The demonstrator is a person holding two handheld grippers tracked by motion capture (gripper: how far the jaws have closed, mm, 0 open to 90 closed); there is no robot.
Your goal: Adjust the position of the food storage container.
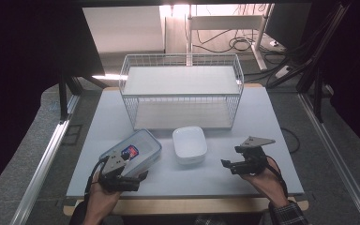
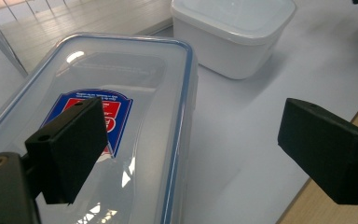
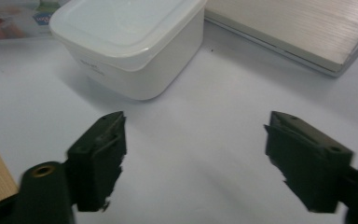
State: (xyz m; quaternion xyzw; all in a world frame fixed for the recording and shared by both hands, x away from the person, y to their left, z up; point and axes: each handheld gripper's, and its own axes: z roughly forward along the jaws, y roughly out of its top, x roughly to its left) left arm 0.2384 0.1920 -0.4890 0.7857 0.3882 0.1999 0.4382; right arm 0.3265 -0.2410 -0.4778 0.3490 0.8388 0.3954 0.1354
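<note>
A clear lidded container (image 1: 133,152) with a blue rim and a red-and-blue label lies at the front left of the pale table (image 1: 262,122). My left gripper (image 1: 139,180) stands open at its near end. In the left gripper view one jaw hovers over the container's lid (image 2: 121,116) and the other over bare table, with the gripper (image 2: 191,121) clasping nothing. A white square container (image 1: 189,144) with a lid sits mid-table. My right gripper (image 1: 229,157) is open to its right, pointing at it (image 3: 126,42), with only table between the jaws of the gripper (image 3: 196,121).
A white wire basket (image 1: 183,91) with a pale board as its floor stands at the back of the table, behind both containers. The table's wooden front edge (image 1: 192,205) runs just under both hands. Cables lie on the floor beyond.
</note>
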